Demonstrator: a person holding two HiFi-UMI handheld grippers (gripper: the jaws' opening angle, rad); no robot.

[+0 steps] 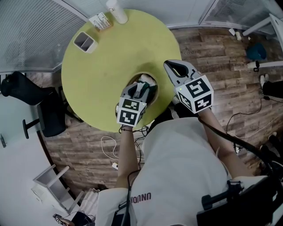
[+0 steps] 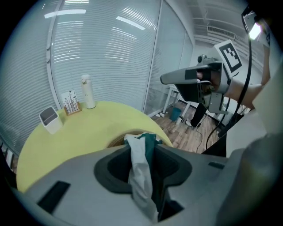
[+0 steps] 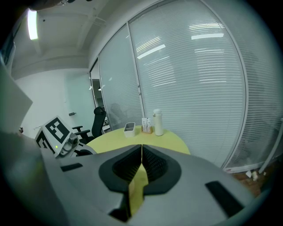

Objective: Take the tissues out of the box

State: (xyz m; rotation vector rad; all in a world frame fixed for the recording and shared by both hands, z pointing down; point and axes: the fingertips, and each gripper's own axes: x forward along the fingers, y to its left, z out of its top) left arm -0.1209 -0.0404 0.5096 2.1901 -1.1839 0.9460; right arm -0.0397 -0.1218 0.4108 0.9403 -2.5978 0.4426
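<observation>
The tissue box (image 1: 153, 91), low with a brown rim and a dark green top, stands near the front edge of the round yellow-green table (image 1: 106, 75). My left gripper (image 1: 142, 86) points down onto it and is shut on a white tissue (image 2: 138, 172). The tissue runs up between the jaws, with a dark green piece (image 2: 149, 142) beside it. In the left gripper view the box's brown rim (image 2: 116, 142) shows just past the left gripper (image 2: 141, 148). My right gripper (image 1: 170, 66) hangs to the right of the box. In its own view the right gripper (image 3: 141, 149) is shut and holds nothing.
At the table's far side stand a white holder (image 1: 85, 42), a small rack (image 1: 101, 21) and a white bottle (image 1: 117, 11). A black chair (image 1: 42, 108) sits left of the table. Cables (image 1: 108, 150) lie on the wooden floor. Glass walls with blinds close the back.
</observation>
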